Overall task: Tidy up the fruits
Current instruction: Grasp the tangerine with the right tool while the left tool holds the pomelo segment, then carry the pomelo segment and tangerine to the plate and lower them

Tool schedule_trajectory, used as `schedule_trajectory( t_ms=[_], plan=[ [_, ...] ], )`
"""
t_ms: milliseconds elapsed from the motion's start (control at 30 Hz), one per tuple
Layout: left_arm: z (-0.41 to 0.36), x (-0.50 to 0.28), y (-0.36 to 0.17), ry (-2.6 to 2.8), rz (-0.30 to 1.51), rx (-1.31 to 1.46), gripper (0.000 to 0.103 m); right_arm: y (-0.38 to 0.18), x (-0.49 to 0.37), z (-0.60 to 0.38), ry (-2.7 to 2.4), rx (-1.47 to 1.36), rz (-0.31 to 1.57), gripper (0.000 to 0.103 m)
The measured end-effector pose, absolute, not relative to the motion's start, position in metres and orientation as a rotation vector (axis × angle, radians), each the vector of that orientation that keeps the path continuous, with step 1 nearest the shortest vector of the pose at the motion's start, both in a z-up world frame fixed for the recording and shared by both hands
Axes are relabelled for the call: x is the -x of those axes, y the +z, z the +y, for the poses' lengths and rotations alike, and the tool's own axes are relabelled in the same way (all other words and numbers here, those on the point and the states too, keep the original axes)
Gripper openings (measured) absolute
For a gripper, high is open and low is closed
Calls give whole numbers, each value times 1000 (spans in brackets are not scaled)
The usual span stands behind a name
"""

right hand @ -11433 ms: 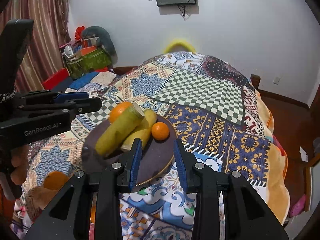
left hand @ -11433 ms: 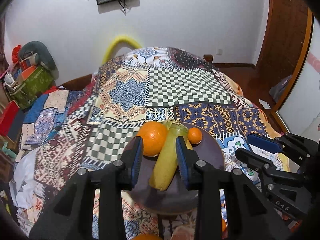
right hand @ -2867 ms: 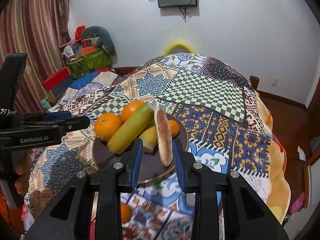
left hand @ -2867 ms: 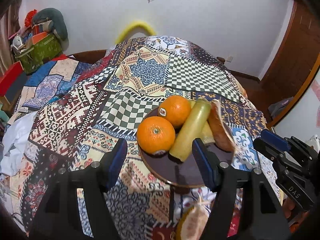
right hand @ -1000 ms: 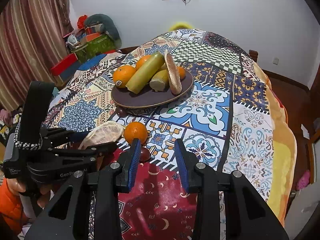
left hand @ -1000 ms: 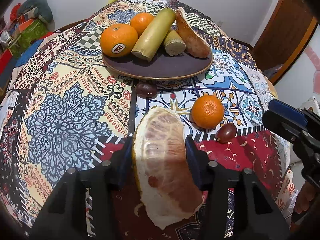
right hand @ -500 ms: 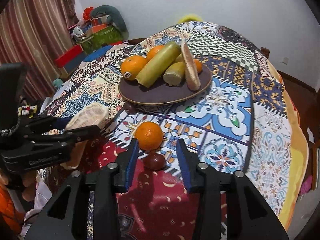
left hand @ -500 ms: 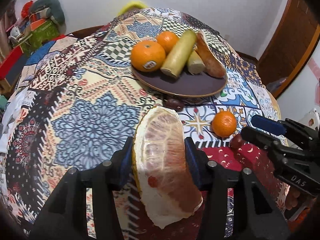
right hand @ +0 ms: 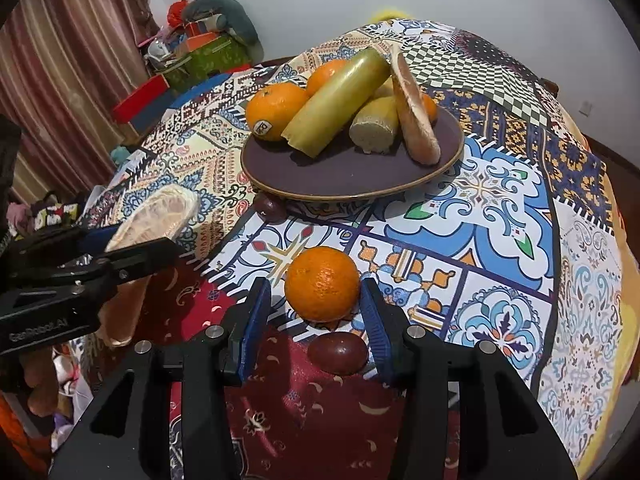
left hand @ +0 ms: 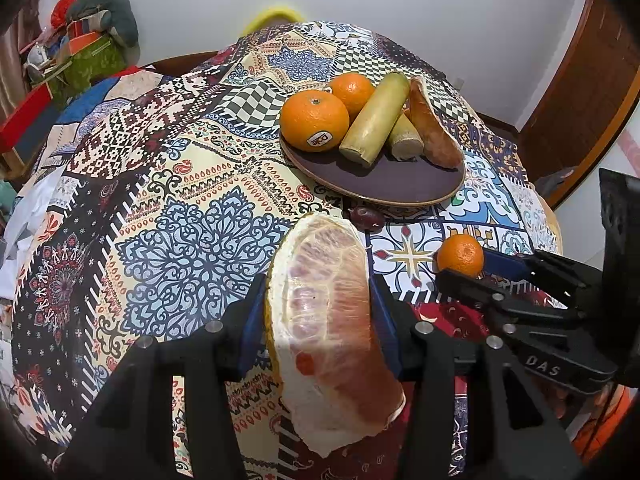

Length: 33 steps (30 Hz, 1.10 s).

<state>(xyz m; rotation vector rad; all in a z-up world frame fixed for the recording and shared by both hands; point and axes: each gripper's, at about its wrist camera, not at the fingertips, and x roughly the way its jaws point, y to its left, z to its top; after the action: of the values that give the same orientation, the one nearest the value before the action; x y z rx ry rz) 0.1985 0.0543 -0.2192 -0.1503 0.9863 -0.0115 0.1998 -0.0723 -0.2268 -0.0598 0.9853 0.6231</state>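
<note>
In the left wrist view, the left gripper has its jaws clenched on a pomelo wedge, held above the patterned cloth short of the plate. In the right wrist view, the right gripper has its jaws released, straddling a small orange lying on the cloth, with a dark fruit just beside it.

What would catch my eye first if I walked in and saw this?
Probably the big peeled pomelo wedge, pink and pithy, clamped in the jaws of the left gripper above the patterned tablecloth. Next, the loose orange on the cloth, with the right gripper straddling it and a dark date just in front. Behind sits a dark plate piled with oranges and cut cane.
</note>
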Motion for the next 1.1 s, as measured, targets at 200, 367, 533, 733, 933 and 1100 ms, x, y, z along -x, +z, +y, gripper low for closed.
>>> schedule_trajectory(
  t_ms=[200, 367, 533, 733, 933, 1100],
  plan=[
    [52, -201, -216, -14, 975, 144, 49, -226, -201, -76, 612, 46, 972, 34],
    [51, -202, -209, -18, 955, 141, 49, -220, -203, -78, 599, 42, 957, 34],
    [51, -207, -199, -16, 928, 142, 49, -212, -205, -83, 581, 37, 929, 34],
    [51, -217, -188, -21, 896, 130, 49, -200, -212, -92, 563, 20, 895, 34],
    [50, -230, -177, -30, 865, 133, 49, -190, -221, -94, 553, 16, 860, 34],
    [45, -245, -171, -41, 843, 118, 49, -183, -231, -94, 552, 16, 836, 34]
  ],
)
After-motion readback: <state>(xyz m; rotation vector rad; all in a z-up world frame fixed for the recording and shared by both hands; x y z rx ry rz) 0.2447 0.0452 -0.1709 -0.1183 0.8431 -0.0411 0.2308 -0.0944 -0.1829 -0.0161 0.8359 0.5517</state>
